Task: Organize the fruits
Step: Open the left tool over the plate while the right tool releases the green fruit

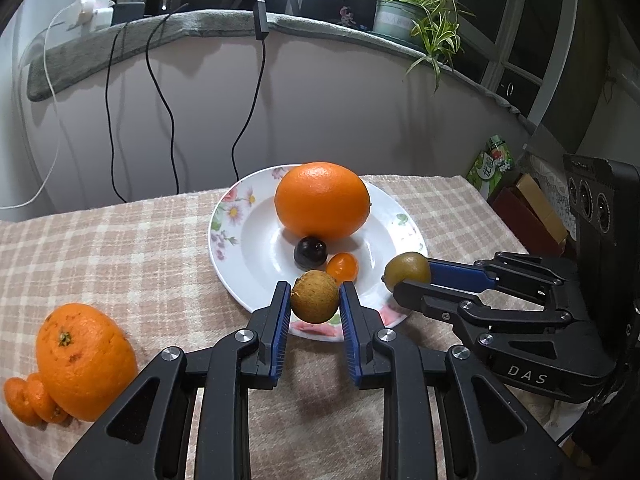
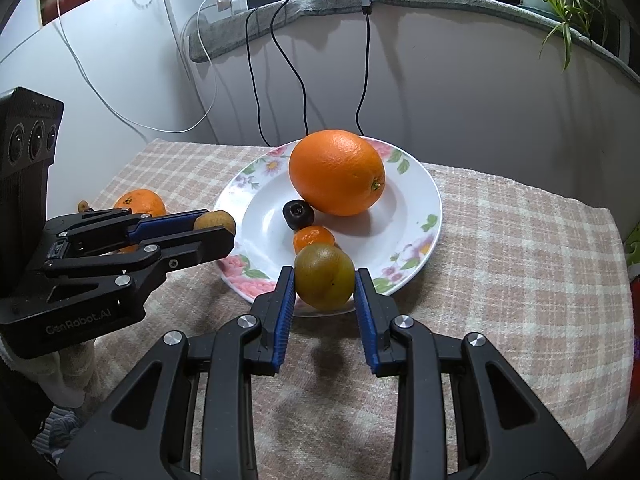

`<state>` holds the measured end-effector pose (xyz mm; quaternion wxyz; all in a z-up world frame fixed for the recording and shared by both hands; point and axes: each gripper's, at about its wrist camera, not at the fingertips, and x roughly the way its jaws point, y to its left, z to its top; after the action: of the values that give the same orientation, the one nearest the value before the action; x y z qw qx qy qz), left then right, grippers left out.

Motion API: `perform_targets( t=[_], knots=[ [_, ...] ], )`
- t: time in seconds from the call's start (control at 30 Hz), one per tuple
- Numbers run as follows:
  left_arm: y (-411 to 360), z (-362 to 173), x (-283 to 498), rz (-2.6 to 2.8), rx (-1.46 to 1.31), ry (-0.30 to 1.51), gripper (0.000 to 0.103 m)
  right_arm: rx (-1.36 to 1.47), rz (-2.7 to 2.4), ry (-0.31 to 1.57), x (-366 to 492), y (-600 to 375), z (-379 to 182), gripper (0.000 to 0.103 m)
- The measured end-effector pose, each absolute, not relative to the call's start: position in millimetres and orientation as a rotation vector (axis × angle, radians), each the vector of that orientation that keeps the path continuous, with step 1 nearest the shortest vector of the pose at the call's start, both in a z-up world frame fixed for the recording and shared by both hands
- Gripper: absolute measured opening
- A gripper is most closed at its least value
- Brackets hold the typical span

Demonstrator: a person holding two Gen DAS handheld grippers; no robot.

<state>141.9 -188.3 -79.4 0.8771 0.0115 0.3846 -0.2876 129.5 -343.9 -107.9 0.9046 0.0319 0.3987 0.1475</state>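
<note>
My left gripper (image 1: 315, 304) is shut on a small brown round fruit (image 1: 315, 297), held above the near rim of the floral plate (image 1: 240, 216). My right gripper (image 2: 325, 282) is shut on a greenish-brown fruit (image 2: 325, 277) over the plate's (image 2: 424, 208) near edge. On the plate lie a large orange (image 1: 322, 205), a dark plum-like fruit (image 1: 310, 253) and a small orange fruit (image 1: 342, 267). From the left wrist view the right gripper (image 1: 406, 276) comes in from the right with its fruit (image 1: 407, 271). The left gripper (image 2: 214, 228) shows at the left in the right wrist view.
A second large orange (image 1: 84, 364) and small tangerines (image 1: 28, 400) lie on the checked cloth (image 1: 140, 248) left of the plate. Black cables (image 1: 160, 92) hang down the wall behind. Boxes (image 1: 528, 208) stand off the table's right side. A potted plant (image 1: 416, 12) sits on the sill.
</note>
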Motion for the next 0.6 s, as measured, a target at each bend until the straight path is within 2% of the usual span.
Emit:
perform_targets(
  t=[0.07, 0.13, 0.17, 0.2, 0.27, 0.5, 0.6],
  knots=[
    [-187.7, -80.0, 142.7, -0.601, 0.017, 0.806, 0.028, 0.071, 0.306, 0.824, 129.7, -344.4, -107.9, 0.031],
    [-186.9, -79.8, 142.9, -0.593, 0.016, 0.804, 0.044, 0.071, 0.304, 0.823, 130.3, -344.9, -107.7, 0.033],
    [-186.3, -79.4, 142.7, -0.592, 0.014, 0.802, 0.045, 0.069, 0.302, 0.82, 130.3, -344.9, -107.2, 0.041],
    [-185.6, -79.0, 142.6, -0.592, 0.012, 0.801, 0.045, 0.065, 0.296, 0.81, 129.3, -344.9, -105.6, 0.055],
    [-184.2, -77.8, 142.4, -0.589, 0.012, 0.798, 0.045, 0.06, 0.291, 0.794, 127.7, -345.7, -102.6, 0.065],
    [-178.2, -76.0, 142.8, -0.576, 0.004, 0.794, 0.045, 0.056, 0.279, 0.789, 126.8, -346.4, -98.8, 0.067],
    [-175.9, -74.7, 141.3, -0.57, 0.007, 0.787, 0.058, 0.052, 0.269, 0.781, 125.0, -346.7, -97.3, 0.076]
  ],
)
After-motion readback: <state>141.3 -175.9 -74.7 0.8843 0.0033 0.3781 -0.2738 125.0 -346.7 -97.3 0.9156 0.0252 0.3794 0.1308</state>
